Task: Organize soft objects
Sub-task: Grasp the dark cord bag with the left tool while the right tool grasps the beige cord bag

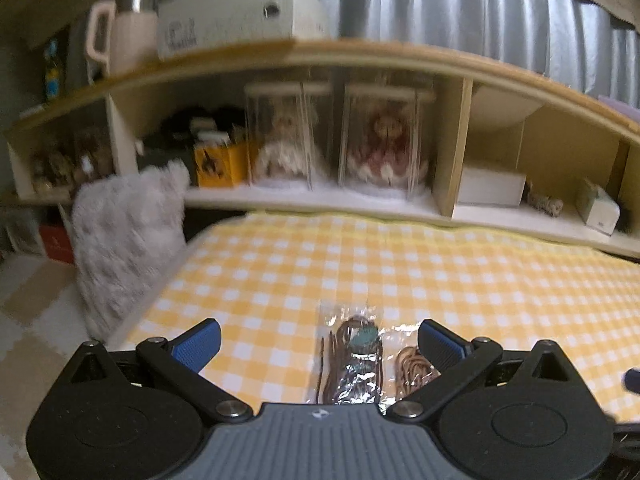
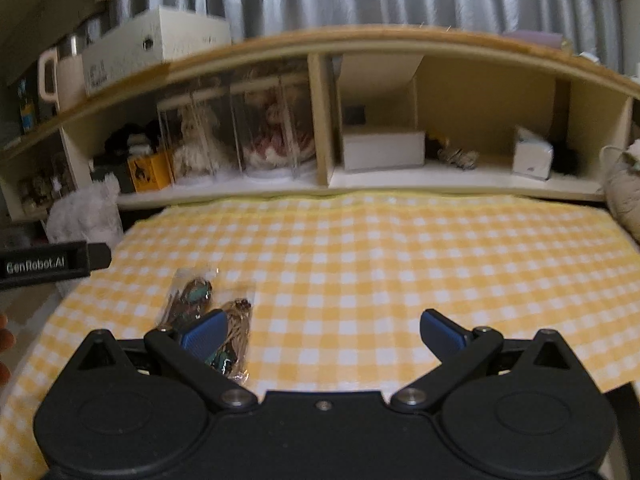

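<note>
Two clear plastic packets of cord lie side by side on the yellow checked cloth (image 1: 360, 264): a dark brown one (image 1: 352, 360) and a tan one (image 1: 412, 368). My left gripper (image 1: 320, 340) is open just above them, its blue pads either side. In the right wrist view the same packets, the dark one (image 2: 192, 292) and the tan one (image 2: 236, 320), lie under the left fingertip of my right gripper (image 2: 322, 330), which is open and empty. A fluffy white cushion (image 1: 128, 240) leans against the table's left edge. A beige plush thing (image 2: 624, 196) shows at the far right.
A wooden shelf unit (image 1: 400, 60) runs along the back, with two dolls in clear cases (image 1: 336, 140), a yellow box (image 1: 216, 160) and white boxes (image 2: 382, 148). A white mug (image 1: 120, 36) and a carton stand on top. The left gripper's body (image 2: 48, 266) enters at the left.
</note>
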Demonstrator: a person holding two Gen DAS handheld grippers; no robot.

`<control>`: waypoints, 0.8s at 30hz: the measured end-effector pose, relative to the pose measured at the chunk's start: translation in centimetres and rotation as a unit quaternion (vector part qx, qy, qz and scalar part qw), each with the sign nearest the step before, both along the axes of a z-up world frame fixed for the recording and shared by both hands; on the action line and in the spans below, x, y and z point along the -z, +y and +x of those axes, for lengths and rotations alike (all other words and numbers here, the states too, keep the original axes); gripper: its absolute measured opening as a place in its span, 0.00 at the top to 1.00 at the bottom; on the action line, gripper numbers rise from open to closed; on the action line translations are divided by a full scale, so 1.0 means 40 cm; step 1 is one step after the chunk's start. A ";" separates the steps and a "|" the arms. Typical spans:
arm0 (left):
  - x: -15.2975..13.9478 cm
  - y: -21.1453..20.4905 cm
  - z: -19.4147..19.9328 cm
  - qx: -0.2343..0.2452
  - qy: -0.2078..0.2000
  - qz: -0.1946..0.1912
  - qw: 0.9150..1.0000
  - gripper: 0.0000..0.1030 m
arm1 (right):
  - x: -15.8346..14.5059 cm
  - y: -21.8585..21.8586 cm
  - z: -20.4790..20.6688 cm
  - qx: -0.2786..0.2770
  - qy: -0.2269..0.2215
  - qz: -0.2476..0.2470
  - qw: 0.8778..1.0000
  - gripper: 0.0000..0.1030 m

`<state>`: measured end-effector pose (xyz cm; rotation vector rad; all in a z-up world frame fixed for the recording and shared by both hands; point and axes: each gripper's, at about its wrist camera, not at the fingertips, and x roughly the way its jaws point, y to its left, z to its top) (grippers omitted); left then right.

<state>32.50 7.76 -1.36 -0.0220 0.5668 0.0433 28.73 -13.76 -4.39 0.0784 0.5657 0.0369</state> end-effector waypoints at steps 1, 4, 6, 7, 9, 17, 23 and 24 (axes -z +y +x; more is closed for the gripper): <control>0.016 0.004 0.016 0.002 0.006 -0.005 1.000 0.00 | 0.016 0.009 0.019 -0.008 0.008 0.003 1.000 0.00; 0.068 0.008 0.062 0.012 0.030 -0.017 0.999 0.00 | 0.068 0.037 0.066 -0.042 0.023 0.015 0.999 0.00; 0.098 0.004 0.085 0.023 0.043 -0.017 0.999 0.01 | 0.098 0.059 0.096 -0.062 0.033 0.018 0.997 0.00; 0.109 0.000 0.093 0.028 0.049 -0.016 0.998 0.01 | 0.110 0.071 0.110 -0.069 0.039 0.016 0.997 0.00; 0.134 -0.007 0.110 0.040 0.060 -0.012 0.997 0.01 | 0.136 0.093 0.136 -0.082 0.052 0.015 0.995 0.01; 0.192 0.012 0.149 0.042 0.075 -0.019 0.996 0.07 | 0.220 0.140 0.219 -0.112 0.101 0.047 0.987 0.22; 0.212 -0.005 0.152 0.058 0.076 -0.025 0.995 0.10 | 0.215 0.133 0.213 -0.119 0.085 0.010 0.989 0.58; 0.213 -0.010 0.151 0.059 0.074 -0.019 0.995 0.10 | 0.213 0.125 0.214 -0.118 0.088 0.009 0.989 0.60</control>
